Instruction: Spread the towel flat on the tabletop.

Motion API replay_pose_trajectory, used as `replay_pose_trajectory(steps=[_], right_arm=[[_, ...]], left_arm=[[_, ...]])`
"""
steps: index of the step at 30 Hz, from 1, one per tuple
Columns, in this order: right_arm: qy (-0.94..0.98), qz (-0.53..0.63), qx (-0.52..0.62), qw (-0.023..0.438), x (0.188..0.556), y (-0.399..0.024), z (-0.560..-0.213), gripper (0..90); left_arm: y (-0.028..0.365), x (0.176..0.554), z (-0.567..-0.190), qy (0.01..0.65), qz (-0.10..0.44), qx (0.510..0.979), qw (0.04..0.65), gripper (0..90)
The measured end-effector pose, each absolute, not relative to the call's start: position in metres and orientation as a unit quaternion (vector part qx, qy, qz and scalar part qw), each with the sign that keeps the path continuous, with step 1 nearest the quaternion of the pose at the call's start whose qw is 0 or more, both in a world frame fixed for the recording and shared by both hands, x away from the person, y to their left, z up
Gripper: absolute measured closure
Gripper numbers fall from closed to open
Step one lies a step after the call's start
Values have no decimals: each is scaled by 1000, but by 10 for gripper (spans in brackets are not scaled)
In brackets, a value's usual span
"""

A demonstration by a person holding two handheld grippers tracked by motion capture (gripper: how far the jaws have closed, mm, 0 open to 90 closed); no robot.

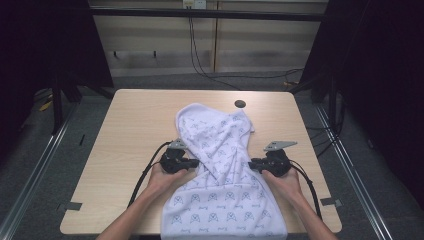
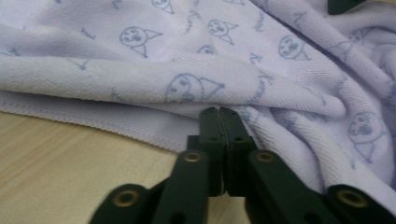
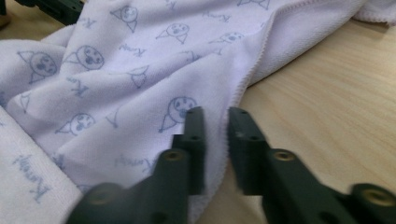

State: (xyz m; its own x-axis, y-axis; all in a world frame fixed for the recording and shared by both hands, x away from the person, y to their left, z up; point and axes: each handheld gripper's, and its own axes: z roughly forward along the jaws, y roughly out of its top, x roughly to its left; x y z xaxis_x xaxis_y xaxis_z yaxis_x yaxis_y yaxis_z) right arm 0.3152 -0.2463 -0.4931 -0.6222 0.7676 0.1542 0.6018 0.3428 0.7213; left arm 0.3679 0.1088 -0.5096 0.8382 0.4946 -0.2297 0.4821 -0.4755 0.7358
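one towel (image 1: 220, 165), two tongs (image 1: 196, 163) (image 1: 251, 164), one table (image 1: 135, 125)

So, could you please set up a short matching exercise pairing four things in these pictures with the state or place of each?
Things:
1. left gripper
2. right gripper
3. towel
4. round black spot

States or places:
a. on the bare table top just beyond the far end of the cloth
b. jaws pressed together at the cloth's hemmed edge
c. rumpled, white with a pale blue print, its near end hanging over the table edge
d. jaws a little apart, with the cloth's edge running between them

Pairs: 1-b, 2-d, 3-c, 4-a
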Motion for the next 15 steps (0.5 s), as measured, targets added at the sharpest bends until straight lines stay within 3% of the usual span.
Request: replay_pose_trajectory(steps=[4,15], right_arm=[[798,405,429,124,311,-254,-483,874],[770,408,464,161,285,-307,-469,879]], left_arm=[[113,369,-506,292,38,864,409,900],[172,389,-502,349,110,852,374,900]])
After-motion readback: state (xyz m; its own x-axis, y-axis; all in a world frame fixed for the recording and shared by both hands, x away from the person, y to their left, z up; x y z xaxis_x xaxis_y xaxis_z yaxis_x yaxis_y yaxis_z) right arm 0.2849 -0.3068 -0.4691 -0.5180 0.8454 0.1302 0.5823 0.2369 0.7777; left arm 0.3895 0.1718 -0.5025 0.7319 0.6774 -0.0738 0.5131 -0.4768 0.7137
